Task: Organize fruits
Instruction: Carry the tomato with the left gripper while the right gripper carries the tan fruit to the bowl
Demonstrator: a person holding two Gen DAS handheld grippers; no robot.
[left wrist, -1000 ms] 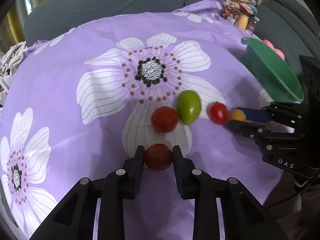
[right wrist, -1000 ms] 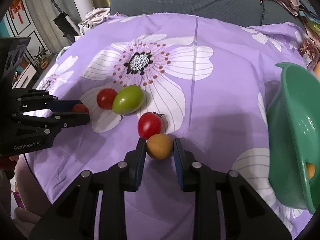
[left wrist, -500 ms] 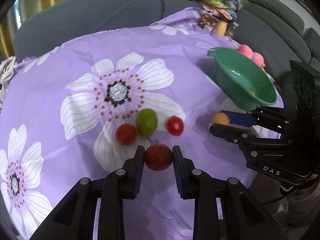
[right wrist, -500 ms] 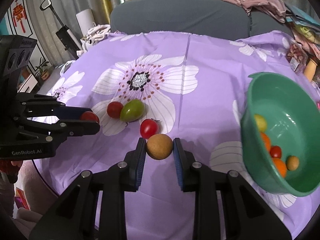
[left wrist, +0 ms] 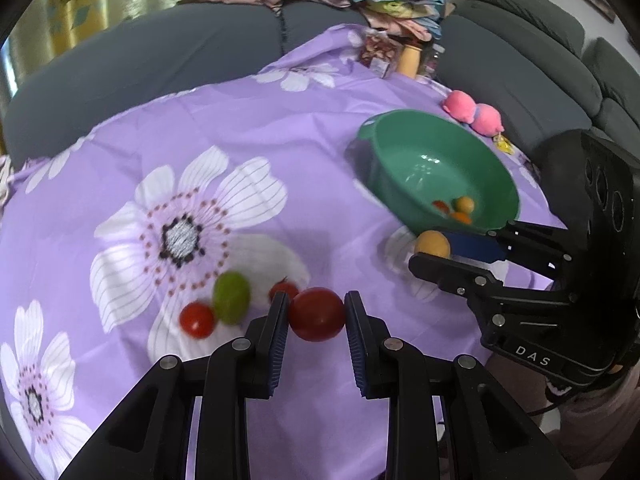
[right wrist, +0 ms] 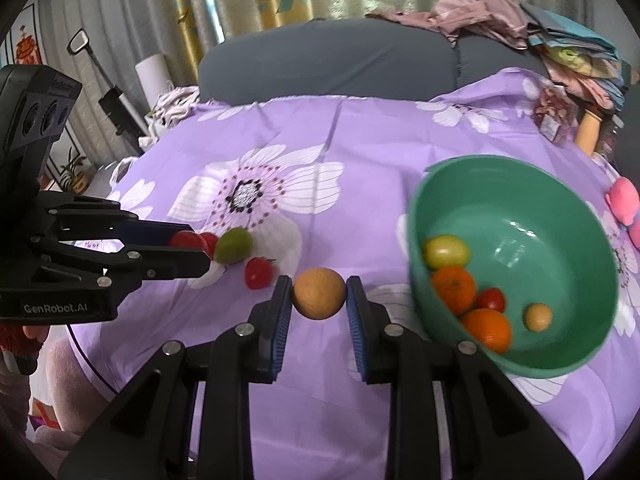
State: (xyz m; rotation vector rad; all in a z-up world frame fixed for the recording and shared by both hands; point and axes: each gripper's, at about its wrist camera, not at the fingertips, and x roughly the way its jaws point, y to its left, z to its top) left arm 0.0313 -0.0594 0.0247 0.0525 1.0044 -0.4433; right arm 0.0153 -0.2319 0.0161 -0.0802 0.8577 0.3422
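My left gripper (left wrist: pixel 316 314) is shut on a dark red tomato (left wrist: pixel 317 314), held above the purple flowered cloth (left wrist: pixel 280 128). My right gripper (right wrist: pixel 319 299) is shut on a round tan-yellow fruit (right wrist: pixel 319 299), lifted just left of the green bowl (right wrist: pixel 568 200). The bowl holds several fruits, among them oranges (right wrist: pixel 486 329) and a yellow-green one (right wrist: pixel 446 251). On the cloth lie a green fruit (left wrist: pixel 231 298), a red tomato (left wrist: pixel 197 320) and a smaller red tomato (left wrist: pixel 283 290). In the left wrist view the right gripper (left wrist: pixel 434 250) hovers near the bowl's (left wrist: pixel 400 120) near rim.
A grey sofa (right wrist: pixel 320 64) curves behind the table with piled clothes (right wrist: pixel 480 16). Pink plush toys (left wrist: pixel 474 111) lie beyond the bowl. A jar (left wrist: pixel 410 60) and packets stand at the far table edge. A person's hand (right wrist: pixel 24 340) holds the left gripper.
Both grippers have risen off the cloth with their fruits and swung toward the green bowl, whose inside now shows. The loose fruits on the cloth have stayed put.
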